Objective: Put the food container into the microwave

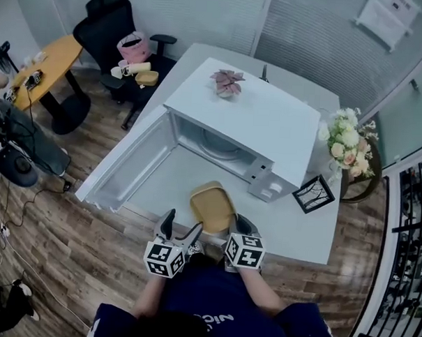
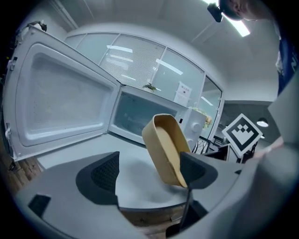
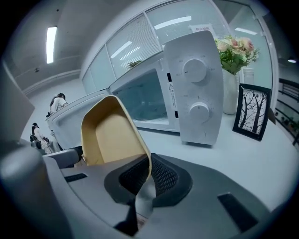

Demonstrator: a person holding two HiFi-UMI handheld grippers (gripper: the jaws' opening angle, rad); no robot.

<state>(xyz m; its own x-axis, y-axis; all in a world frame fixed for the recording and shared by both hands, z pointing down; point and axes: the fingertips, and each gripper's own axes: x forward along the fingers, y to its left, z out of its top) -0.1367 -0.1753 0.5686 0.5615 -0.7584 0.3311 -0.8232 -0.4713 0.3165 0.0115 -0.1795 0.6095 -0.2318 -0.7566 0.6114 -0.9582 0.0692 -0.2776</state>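
A tan food container [image 1: 209, 206] is held tilted above the white table [image 1: 303, 224], just in front of the white microwave [image 1: 255, 121]. The microwave's door [image 1: 127, 171] stands swung open to the left and its cavity [image 1: 212, 145] is bare. My right gripper [image 1: 231, 225] is shut on the container's near right rim; in the right gripper view the rim of the container [image 3: 112, 135] runs down between the jaws of that gripper [image 3: 147, 172]. My left gripper [image 1: 180, 229] is open, and the container [image 2: 166, 149] hangs by its right jaw.
A small potted plant [image 1: 227, 81] sits on the microwave's top. A vase of flowers [image 1: 348, 146] and a black picture frame [image 1: 313, 194] stand right of the microwave. An office chair [image 1: 122, 35] and a round wooden table [image 1: 45, 59] stand on the floor at far left.
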